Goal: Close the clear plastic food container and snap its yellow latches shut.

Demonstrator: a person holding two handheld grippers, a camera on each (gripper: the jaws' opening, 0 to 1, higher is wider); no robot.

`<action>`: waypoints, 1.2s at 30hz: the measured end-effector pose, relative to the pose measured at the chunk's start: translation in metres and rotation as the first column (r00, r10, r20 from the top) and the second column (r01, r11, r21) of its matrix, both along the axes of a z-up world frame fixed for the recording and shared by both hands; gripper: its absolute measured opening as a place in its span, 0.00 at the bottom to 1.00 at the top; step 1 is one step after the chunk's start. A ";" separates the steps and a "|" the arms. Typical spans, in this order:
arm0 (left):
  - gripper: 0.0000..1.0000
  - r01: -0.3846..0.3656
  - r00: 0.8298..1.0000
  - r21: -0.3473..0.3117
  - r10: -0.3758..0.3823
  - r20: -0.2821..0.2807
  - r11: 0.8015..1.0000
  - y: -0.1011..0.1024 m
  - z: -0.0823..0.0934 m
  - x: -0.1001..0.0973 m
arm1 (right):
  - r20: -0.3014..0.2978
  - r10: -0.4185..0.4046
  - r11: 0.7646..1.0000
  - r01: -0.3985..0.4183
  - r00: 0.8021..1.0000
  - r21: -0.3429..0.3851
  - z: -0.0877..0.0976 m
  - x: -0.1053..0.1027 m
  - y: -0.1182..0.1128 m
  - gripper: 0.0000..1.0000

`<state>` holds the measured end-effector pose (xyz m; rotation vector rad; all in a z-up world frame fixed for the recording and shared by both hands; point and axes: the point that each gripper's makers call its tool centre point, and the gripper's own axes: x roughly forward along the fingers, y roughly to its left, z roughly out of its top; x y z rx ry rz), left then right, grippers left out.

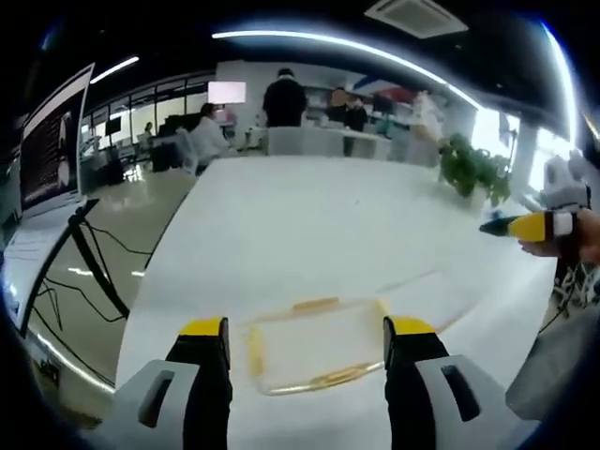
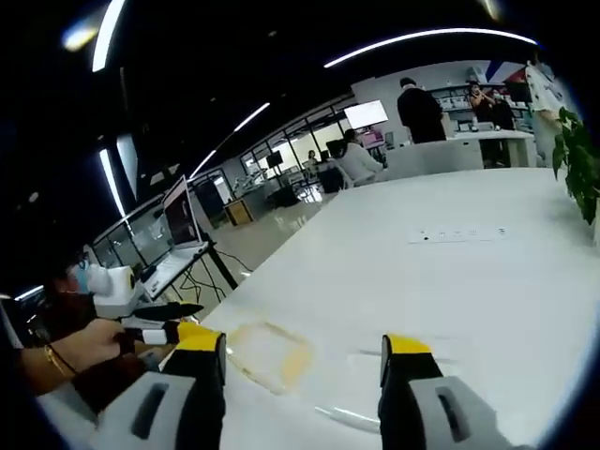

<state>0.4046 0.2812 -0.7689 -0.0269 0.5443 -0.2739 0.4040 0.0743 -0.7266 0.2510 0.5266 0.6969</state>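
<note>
The clear plastic container [image 1: 314, 349] lies flat on the white table [image 1: 319, 225], just past my left gripper [image 1: 307, 328]. That gripper is open, with the container showing in the wide gap between its jaws. Yellow latches [image 1: 315, 304] line the container's edges. A faint clear outline [image 1: 427, 281] lies to its right; I cannot tell whether it is the lid. In the right gripper view the container [image 2: 272, 354] sits low and left of centre, ahead of my open right gripper [image 2: 304, 342]. Neither gripper touches it. A hand holds the right gripper [image 1: 520, 226] up at the far right.
A potted plant [image 1: 473, 169] stands at the table's far right. A laptop on a stand [image 1: 52, 141] is off the left edge, with cables below it. A socket strip [image 2: 455, 234] is set into the tabletop. People sit and stand at the far end.
</note>
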 end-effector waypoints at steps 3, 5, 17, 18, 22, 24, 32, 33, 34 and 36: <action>0.65 -0.005 1.000 0.000 0.005 -0.002 1.000 0.002 -0.003 0.001 | -0.018 0.002 0.999 -0.002 1.000 0.035 -0.003 -0.001 0.012 0.62; 0.65 -0.008 1.000 0.000 0.008 -0.007 1.000 0.005 -0.005 0.002 | -0.028 0.017 0.999 -0.016 0.999 0.039 -0.007 -0.003 0.020 0.62; 0.64 -0.025 0.999 0.000 0.025 -0.023 1.000 0.014 -0.015 0.006 | -0.034 0.048 0.999 -0.049 0.998 -0.019 -0.027 -0.004 0.042 0.60; 0.64 -0.025 0.999 0.000 0.025 -0.023 1.000 0.014 -0.015 0.005 | -0.036 0.050 0.998 -0.051 0.998 -0.021 -0.029 -0.003 0.043 0.59; 0.64 -0.031 0.999 -0.002 0.031 -0.026 1.000 0.016 -0.017 0.006 | -0.039 0.052 0.998 -0.053 0.998 -0.029 -0.034 -0.002 0.048 0.58; 0.63 -0.031 0.999 -0.001 0.031 -0.031 1.000 0.018 -0.019 0.006 | -0.040 0.053 0.998 -0.054 0.998 -0.030 -0.036 -0.001 0.050 0.57; 0.61 -0.004 1.000 -0.005 0.003 -0.031 1.000 0.018 -0.022 0.013 | -0.057 0.037 0.999 -0.038 0.998 -0.021 -0.045 0.001 0.062 0.54; 0.61 0.003 0.999 0.001 -0.003 -0.033 1.000 0.017 -0.024 0.014 | -0.056 0.035 0.999 -0.036 0.998 -0.022 -0.046 0.002 0.064 0.53; 0.60 0.008 0.999 0.007 -0.008 -0.037 1.000 0.017 -0.025 0.014 | -0.055 0.035 0.999 -0.036 0.998 -0.023 -0.046 0.002 0.065 0.53; 0.60 0.017 0.999 0.013 -0.017 -0.041 1.000 0.016 -0.029 0.016 | -0.053 0.040 0.999 -0.041 0.998 -0.026 -0.048 0.002 0.070 0.52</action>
